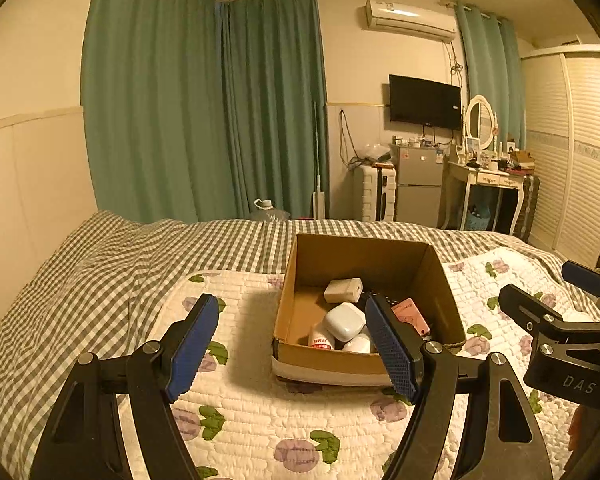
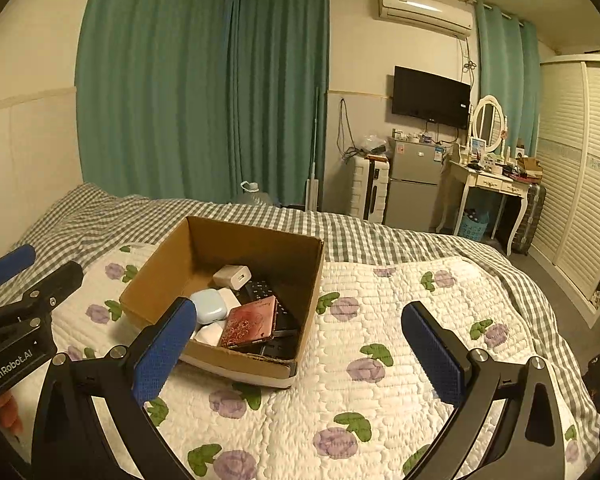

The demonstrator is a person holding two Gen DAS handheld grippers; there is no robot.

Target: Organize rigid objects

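Note:
An open cardboard box (image 1: 440, 280) (image 2: 156, 276) sits on the quilted floral bedspread. It holds several small items: a white charger cube (image 1: 343, 289) (image 2: 232, 276), a pale earbud case (image 1: 345, 321) (image 2: 208, 306), a pink-red phone-like case (image 1: 410, 315) (image 2: 249, 327), a small white bottle with a red label (image 1: 321, 339) and dark remotes (image 2: 260, 290). My left gripper (image 1: 292, 344) is open and empty, held above the bed just before the box. My right gripper (image 2: 300, 344) is open and empty, to the right of the box. Each gripper shows at the edge of the other's view.
The bed has a grey checked sheet (image 1: 100, 264) beyond the quilt (image 2: 380, 360). Green curtains (image 1: 204, 100), a water jug (image 1: 266, 210), a suitcase, a small fridge (image 1: 418, 184), a dressing table (image 1: 488, 180) and a wardrobe (image 1: 568, 152) stand past the bed.

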